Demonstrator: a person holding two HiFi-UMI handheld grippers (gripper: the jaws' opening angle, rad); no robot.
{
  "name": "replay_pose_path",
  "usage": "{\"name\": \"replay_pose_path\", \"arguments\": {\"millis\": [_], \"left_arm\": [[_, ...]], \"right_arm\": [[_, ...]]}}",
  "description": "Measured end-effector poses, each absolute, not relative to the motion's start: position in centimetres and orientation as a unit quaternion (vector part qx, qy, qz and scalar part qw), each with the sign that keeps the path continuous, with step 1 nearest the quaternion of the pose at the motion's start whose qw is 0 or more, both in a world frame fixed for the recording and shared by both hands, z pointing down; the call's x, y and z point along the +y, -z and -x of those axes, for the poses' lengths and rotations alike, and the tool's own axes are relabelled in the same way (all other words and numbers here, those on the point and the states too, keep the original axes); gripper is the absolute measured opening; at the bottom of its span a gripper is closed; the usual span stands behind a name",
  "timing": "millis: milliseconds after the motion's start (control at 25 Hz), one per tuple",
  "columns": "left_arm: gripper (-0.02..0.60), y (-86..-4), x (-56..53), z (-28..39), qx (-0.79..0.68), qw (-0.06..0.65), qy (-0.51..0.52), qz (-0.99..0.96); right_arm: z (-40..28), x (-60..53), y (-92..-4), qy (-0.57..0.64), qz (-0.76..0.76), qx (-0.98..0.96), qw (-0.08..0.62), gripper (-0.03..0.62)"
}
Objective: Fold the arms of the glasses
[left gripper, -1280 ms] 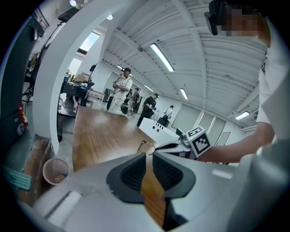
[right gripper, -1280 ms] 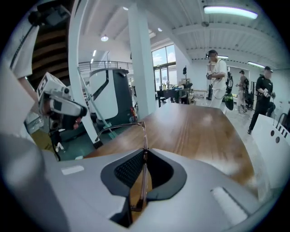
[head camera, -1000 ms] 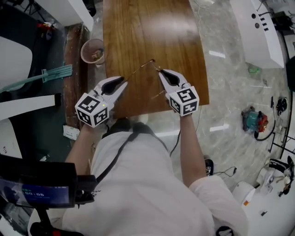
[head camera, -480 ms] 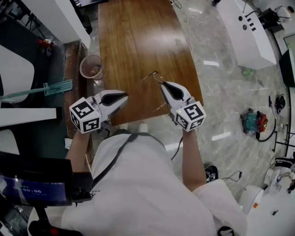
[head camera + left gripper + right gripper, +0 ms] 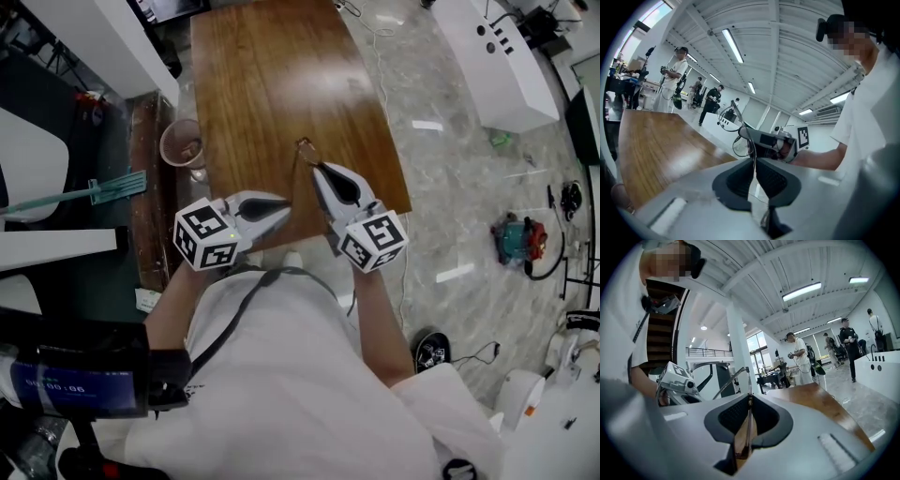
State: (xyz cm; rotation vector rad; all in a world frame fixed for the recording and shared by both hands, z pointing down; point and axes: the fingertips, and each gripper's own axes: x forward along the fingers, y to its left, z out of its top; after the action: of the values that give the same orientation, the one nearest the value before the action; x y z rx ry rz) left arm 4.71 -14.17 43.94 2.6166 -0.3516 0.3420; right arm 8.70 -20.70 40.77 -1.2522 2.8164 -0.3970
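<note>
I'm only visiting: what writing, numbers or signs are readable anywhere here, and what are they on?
Screen at the lower left of the head view: pale digits, too blurred to read.
Cubes on the left gripper and the right gripper: black-and-white square patterns, no words.
Nothing else can be read.

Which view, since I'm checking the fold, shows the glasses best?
Left gripper view: the glasses show lenses and one arm running into its jaws. Right gripper view shows only thin arms; head view, a faint wire.
</note>
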Motion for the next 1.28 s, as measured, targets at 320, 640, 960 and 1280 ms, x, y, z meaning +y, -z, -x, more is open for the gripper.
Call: {"name": "replay_pose_path", "arguments": {"millis": [320, 640, 960, 1280], "left_arm": [[0.190, -42.8, -13.7, -4.5, -0.109, 0.246, -0.130, -0.954], [0.006, -38.9, -10.4, -3.9, 0.046, 0.258, -0.086, -0.961], [0.006, -40.0, -9.6, -5.3, 0.078, 0.247, -0.106, -0.960], [0.006, -41.9, -11.0, -6.0, 0.034, 0.249, -0.121, -0.960]], "right_arm": [[-8.1, -19.5, -40.9, 0.155, 0.369, 0.916, 0.025, 0.031], [-6.7, -18.3, -40.5, 0.259, 0.285, 0.919, 0.089, 0.031], [-6.1, -18.0, -39.3, 0.279, 0.290, 0.907, 0.122, 0.031], [-6.4, -17.5, -38.8, 0.283, 0.313, 0.895, 0.141, 0.031]]}}
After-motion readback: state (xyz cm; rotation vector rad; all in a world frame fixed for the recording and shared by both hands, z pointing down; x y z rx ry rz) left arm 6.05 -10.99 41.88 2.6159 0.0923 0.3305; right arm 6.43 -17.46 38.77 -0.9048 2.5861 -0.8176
